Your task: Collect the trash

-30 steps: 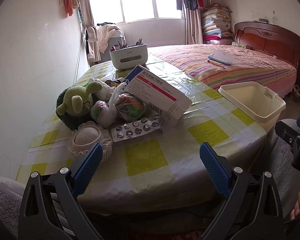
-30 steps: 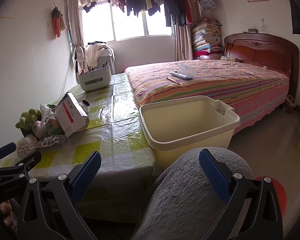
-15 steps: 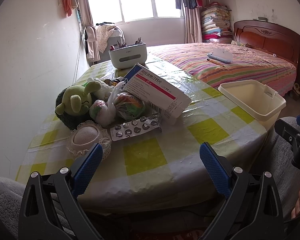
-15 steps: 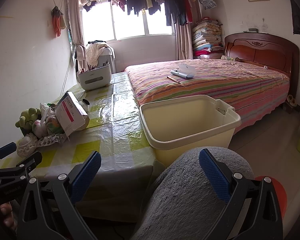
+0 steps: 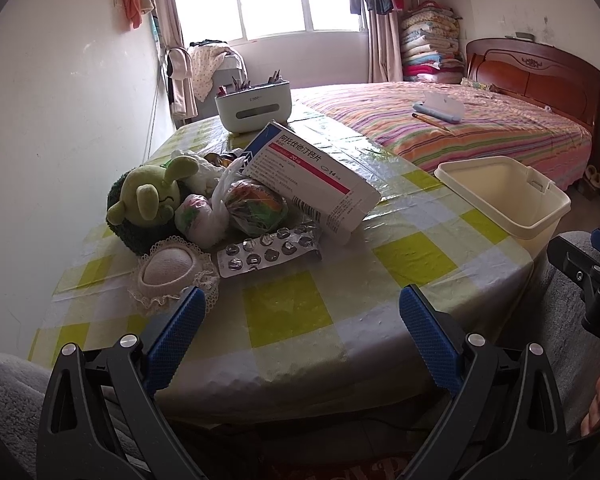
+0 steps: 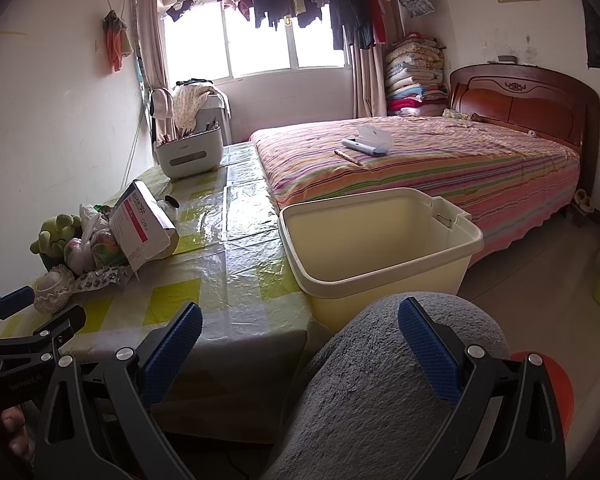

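Observation:
A pile lies on the checked tablecloth [image 5: 292, 312]: a white medicine box [image 5: 312, 176] [image 6: 144, 224] leaning on a knotted plastic bag of rubbish [image 5: 256, 206], with an empty silver pill blister [image 5: 268, 250] [image 6: 100, 278] in front. A cream plastic bin [image 5: 504, 196] [image 6: 376, 240] stands by the table's right side, empty. My left gripper [image 5: 302, 324] hovers open at the table's near edge, short of the blister. My right gripper [image 6: 300, 332] is open too, low over a grey fleece-covered knee [image 6: 380, 380] in front of the bin.
A green plush toy [image 5: 148, 196], a lace-trimmed cushion [image 5: 168, 274] and a white organiser box [image 5: 254, 106] also sit on the table. A bed with a striped cover [image 6: 420, 160] fills the right. The wall runs along the table's left side.
The left gripper has edged slightly forward and up towards the pile. The right gripper has barely moved. Both stay open.

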The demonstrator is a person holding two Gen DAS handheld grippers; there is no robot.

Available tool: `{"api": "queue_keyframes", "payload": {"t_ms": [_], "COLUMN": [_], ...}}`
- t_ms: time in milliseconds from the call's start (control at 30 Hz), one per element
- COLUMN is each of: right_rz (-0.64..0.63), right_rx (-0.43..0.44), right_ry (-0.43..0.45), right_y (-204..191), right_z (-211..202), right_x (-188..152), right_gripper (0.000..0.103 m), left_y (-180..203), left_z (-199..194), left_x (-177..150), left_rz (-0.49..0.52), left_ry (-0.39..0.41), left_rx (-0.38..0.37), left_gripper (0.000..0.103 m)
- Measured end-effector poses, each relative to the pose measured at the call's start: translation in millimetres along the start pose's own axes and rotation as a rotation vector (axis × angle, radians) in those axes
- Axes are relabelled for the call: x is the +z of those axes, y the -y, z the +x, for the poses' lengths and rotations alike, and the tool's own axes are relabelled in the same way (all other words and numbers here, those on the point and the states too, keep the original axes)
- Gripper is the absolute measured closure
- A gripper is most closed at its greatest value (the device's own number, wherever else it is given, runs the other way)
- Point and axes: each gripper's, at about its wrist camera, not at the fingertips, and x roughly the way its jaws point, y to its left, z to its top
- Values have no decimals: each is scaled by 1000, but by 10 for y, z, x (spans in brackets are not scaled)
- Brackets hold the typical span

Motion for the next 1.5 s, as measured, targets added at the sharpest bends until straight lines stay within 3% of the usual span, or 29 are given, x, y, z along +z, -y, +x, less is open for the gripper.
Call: {"api": "queue_keyframes", "payload": {"t_ms": [867,1033,1167,1333,1500], "right_rz": [-11,-32,-83,-214,-370], "right_rx": [25,80,162,290,371], "right_ry": [6,10,5,-11,-58], "right_y": [-36,-141,-318,-710,-1168], "right_z": [12,59,153,352,699], "right_x": [34,143,307,554,772], "right_gripper": [7,7,7,7,7], "left_y": [-111,-359,-631,-929,-1145], "left_z": [-13,-36,-12,47,92], "left_x": [-50,-71,-83,-72,22], "left_rz": [-33,-107,-194,-264,-262], "left_ry": [-3,-6,-51,-125,-181], "left_rx": [-3,-26,-69,-92,-110], "left_gripper": [7,7,7,7,7]}}
